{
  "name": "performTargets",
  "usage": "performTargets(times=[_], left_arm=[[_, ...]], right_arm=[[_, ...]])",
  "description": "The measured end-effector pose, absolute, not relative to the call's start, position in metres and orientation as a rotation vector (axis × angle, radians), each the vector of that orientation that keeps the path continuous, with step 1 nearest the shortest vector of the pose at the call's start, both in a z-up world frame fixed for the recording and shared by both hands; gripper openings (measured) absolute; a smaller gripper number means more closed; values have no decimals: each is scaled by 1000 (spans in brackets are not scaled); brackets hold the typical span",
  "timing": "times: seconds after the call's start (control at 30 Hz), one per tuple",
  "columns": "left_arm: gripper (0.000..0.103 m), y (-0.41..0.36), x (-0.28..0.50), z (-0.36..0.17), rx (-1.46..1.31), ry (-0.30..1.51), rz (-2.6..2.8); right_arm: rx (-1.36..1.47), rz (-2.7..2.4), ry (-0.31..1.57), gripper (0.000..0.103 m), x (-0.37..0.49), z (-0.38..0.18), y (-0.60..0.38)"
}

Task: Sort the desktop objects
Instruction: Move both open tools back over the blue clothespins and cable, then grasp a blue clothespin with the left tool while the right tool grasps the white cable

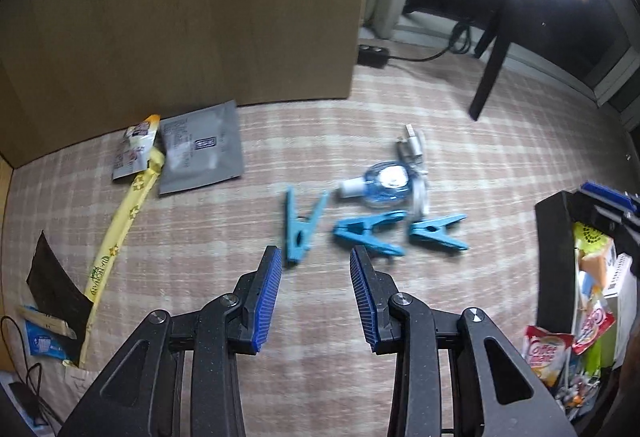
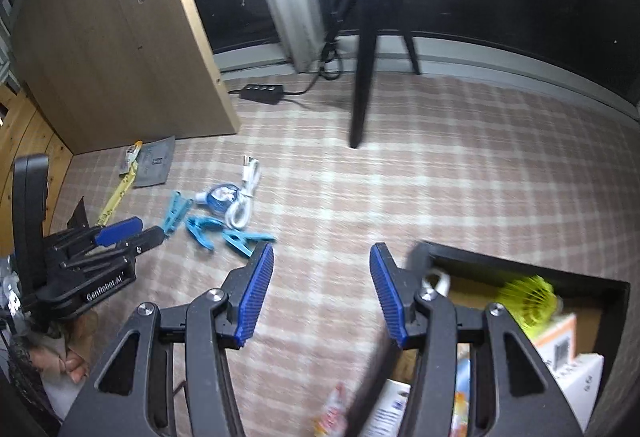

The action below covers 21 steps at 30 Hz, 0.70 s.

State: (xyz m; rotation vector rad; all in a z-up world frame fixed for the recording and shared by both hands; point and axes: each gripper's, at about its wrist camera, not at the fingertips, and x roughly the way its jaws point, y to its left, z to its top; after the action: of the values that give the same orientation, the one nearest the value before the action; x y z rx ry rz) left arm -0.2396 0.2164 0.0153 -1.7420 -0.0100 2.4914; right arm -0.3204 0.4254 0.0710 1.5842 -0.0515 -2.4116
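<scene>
Checked cloth is covering the surface, with a wooden panel behind. Three blue pegs are lying clustered beside a small bottle and a white cable, looking like the unsorted pile. Packets are sitting grouped near the panel, probably one sorted category. A black box on my right is taking the snacks and cartons. My left tongs are hovering just short of the pegs, jaws partly spread, nothing between them. My right tongs are spread wider, empty too, hanging beside the box's near corner. I'm guessing pegs are next.
</scene>
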Motion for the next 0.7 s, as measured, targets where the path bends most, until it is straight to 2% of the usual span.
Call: performTargets(times=[0.33, 0.7], left_arm=[[34, 196, -251, -3, -1767, -12, 2484], [34, 196, -261, -13, -1758, 17, 2478]], right_arm=[[1632, -2333, -96, 50, -362, 41, 373], [1695, -2315, -163, 49, -393, 12, 357]])
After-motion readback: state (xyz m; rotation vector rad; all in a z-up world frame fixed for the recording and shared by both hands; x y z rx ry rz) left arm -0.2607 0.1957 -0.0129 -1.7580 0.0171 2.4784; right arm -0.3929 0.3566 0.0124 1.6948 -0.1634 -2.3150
